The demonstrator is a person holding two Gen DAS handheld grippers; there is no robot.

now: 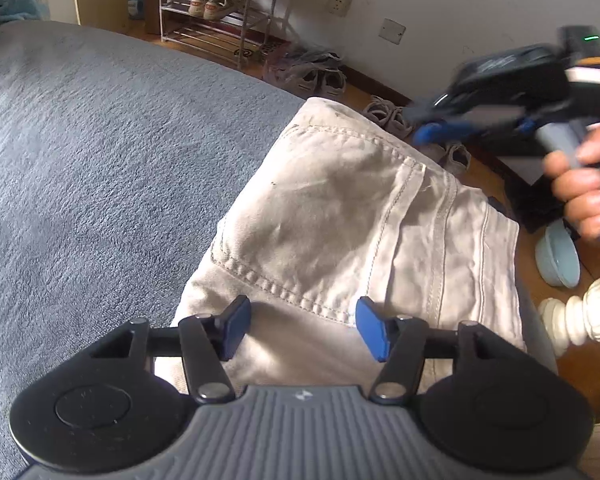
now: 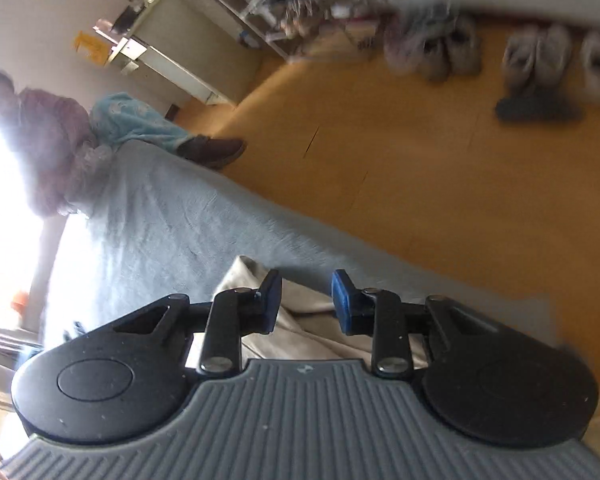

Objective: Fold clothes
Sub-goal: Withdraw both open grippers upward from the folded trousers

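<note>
Beige trousers (image 1: 340,216) lie folded on the grey bedcover (image 1: 100,140). Left gripper (image 1: 302,326) hangs over them, jaws apart and empty. Right gripper (image 2: 305,300) jaws narrowly apart, gripping nothing

Right gripper (image 2: 305,303) jaws apart, empty, above beige garment (image 2: 300,332) on grey bedspread (image 2: 172,216); shoes (image 2: 536,60) blurred.

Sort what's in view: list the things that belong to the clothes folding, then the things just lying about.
Part of the job:
- beige trousers, folded on the grey bed cover
- left gripper, open above them
- right gripper, open, nothing held

Just lying about:
- shoe rack
- shoes on the floor
- blue bowl
- wall socket
</note>
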